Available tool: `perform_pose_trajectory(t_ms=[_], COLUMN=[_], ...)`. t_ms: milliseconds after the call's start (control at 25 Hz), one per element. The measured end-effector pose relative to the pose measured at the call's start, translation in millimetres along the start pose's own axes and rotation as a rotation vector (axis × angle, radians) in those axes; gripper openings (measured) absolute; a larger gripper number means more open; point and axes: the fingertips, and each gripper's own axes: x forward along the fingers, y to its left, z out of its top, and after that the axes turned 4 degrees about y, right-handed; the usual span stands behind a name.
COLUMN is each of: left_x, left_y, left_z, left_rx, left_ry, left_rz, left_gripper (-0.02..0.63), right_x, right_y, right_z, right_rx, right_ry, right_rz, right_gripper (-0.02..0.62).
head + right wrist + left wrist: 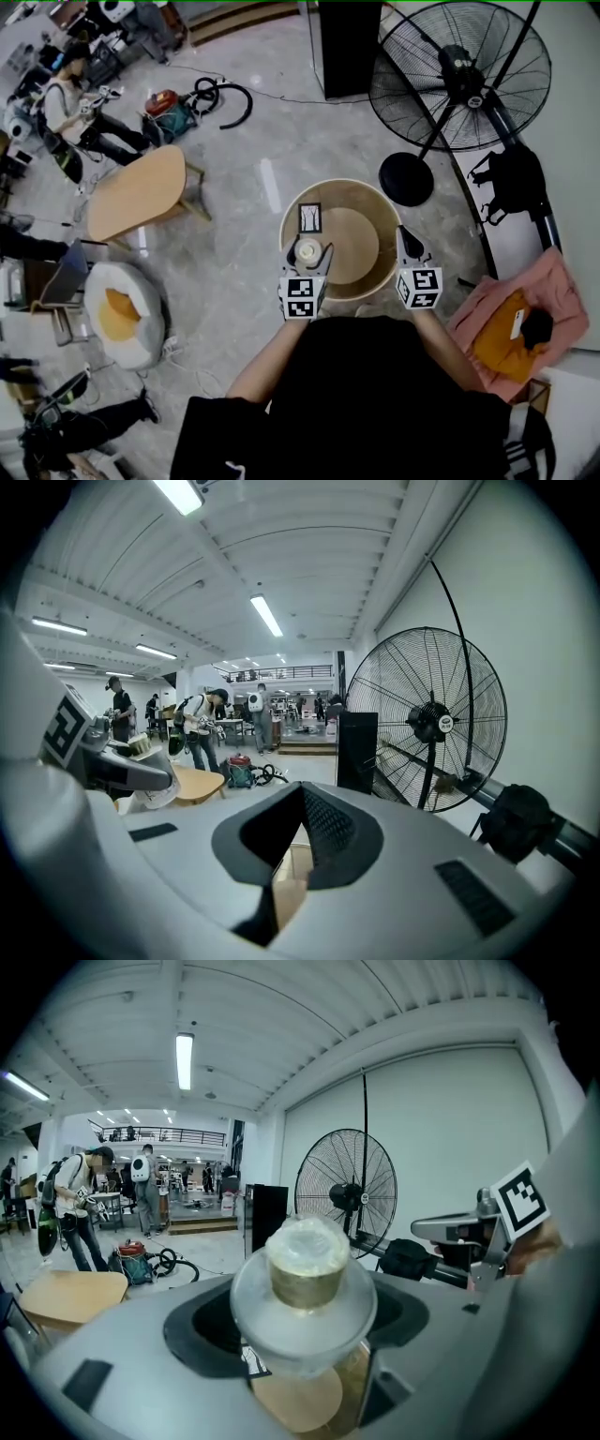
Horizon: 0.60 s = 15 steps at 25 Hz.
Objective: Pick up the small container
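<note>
Small container [305, 1277] upright, long axis near vertical, cloudy domed end up, wide clear flange round the middle. Clear plastic wall, tan fill showing through; can't tell what the fill is. Clamped between the jaws of the left gripper [307, 255], one jaw on each side below the flange, closed onto it. Sits over the left part of the round wooden table [364, 198], table top showing beneath it in the left gripper view. Black-and-white card [309, 217] flat on the table just beyond the container. Right gripper [298, 803] over the table's right edge, jaws together, holding nothing. Big floor fan [459, 77] standing past the table.
</note>
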Motion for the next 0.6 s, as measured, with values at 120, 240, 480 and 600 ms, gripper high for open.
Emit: perform_pose_trajectory(t_ms=[120,240,480,600], left_x=[2,2,1,-3], left_y=[-2,-6,-5,-3], left_z=[-1,-3,-9,-11], left_rx=[0.003,0.000,-0.002,-0.011], left_ry=[0.003,0.003,0.014,0.013], left_rz=[0.002,0.002,0.010,0.012], left_gripper=[0.351,0.351,0.351,0.351], right_x=[1,-2,-5,-9], right_y=[-2,-2,-2,0], right_z=[-4,-6,-9,-11], right_rx=[0.004,0.004,0.003,0.003], right_ry=[0.000,0.000,0.001,0.003], right_rz=[0.003,0.006,0.004,0.002], right_gripper=[0.021,0.021,0.021,0.021])
